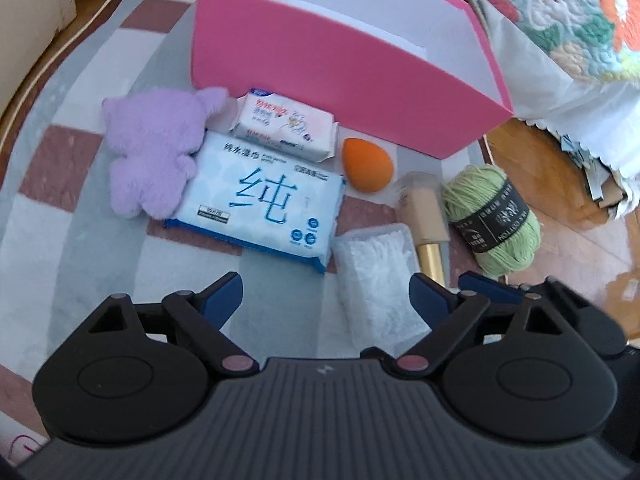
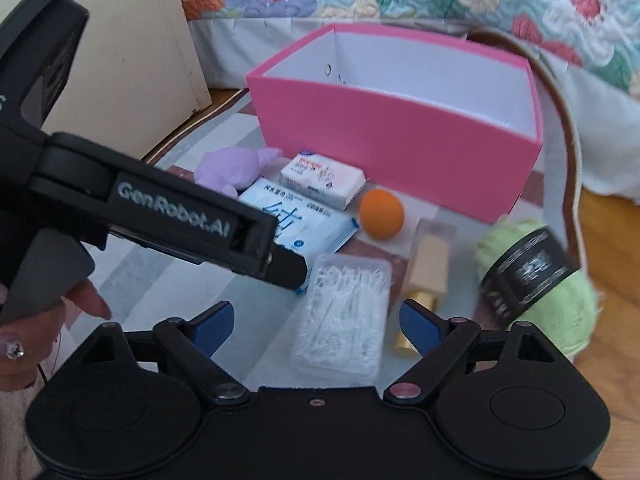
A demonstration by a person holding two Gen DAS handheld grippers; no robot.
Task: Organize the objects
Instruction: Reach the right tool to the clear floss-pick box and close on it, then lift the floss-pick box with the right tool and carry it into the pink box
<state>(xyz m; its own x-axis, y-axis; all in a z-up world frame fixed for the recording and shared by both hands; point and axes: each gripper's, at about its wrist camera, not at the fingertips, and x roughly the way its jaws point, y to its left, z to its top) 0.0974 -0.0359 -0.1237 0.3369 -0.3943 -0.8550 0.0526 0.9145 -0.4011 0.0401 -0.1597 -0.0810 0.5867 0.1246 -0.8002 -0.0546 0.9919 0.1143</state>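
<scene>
Fingers of the left gripper [image 1: 325, 300] are spreading wide over the clear plastic box of white floss picks [image 1: 378, 280], its long axis running toward the open pink cardboard box [image 1: 340, 92] behind.

From the right wrist, the right gripper [image 2: 316, 324] is gaping wide before the same picks box [image 2: 344, 316], holding nothing; the left gripper's black body is slanting across just left of it.

One pink box [image 1: 344, 92]. Two tissue packs: one large blue wet-wipe pack [image 1: 260, 204] and one small white pack [image 1: 286, 124]. One purple plush toy [image 1: 152, 152], one orange sponge [image 1: 366, 164], one bottle [image 1: 424, 212], one clear case of floss picks [image 2: 344, 312], one green yarn ball [image 1: 496, 216].
</scene>
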